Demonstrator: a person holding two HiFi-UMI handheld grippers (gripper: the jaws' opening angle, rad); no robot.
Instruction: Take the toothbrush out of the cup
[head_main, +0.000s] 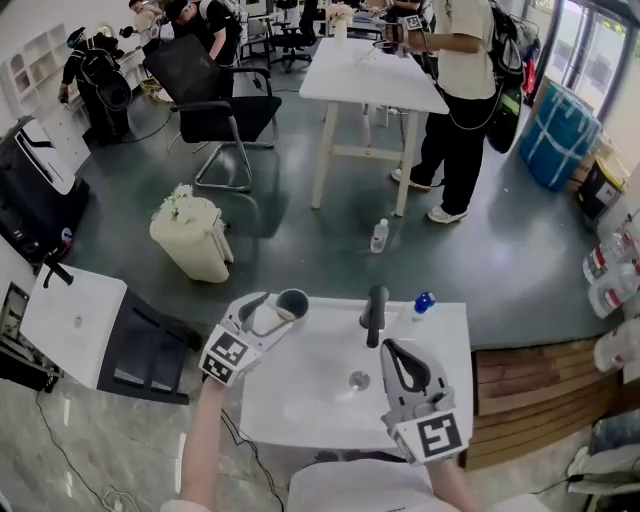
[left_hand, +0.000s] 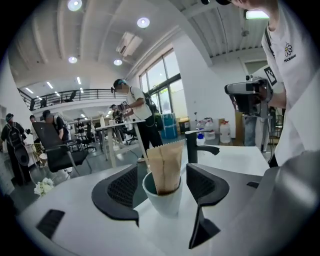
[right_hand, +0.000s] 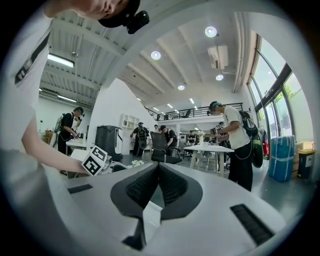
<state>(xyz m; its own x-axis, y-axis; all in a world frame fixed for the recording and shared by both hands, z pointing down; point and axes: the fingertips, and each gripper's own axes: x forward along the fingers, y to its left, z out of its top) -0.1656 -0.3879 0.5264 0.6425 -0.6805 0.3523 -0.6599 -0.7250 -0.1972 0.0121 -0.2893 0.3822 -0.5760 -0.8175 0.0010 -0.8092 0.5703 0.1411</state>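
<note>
A white cup stands at the far left corner of the white sink counter. In it a toothbrush in a brown paper wrapper stands upright. My left gripper is open, with one jaw on each side of the cup and small gaps between pads and cup. The head view shows the same cup between the left gripper's jaws. My right gripper hangs over the right side of the basin, shut and empty. In its own view the right gripper has its jaw tips touching.
A black faucet stands at the basin's back edge, with a blue-capped bottle to its right. The drain is mid-basin. On the floor beyond are a white bin, a black chair, a white table and a standing person.
</note>
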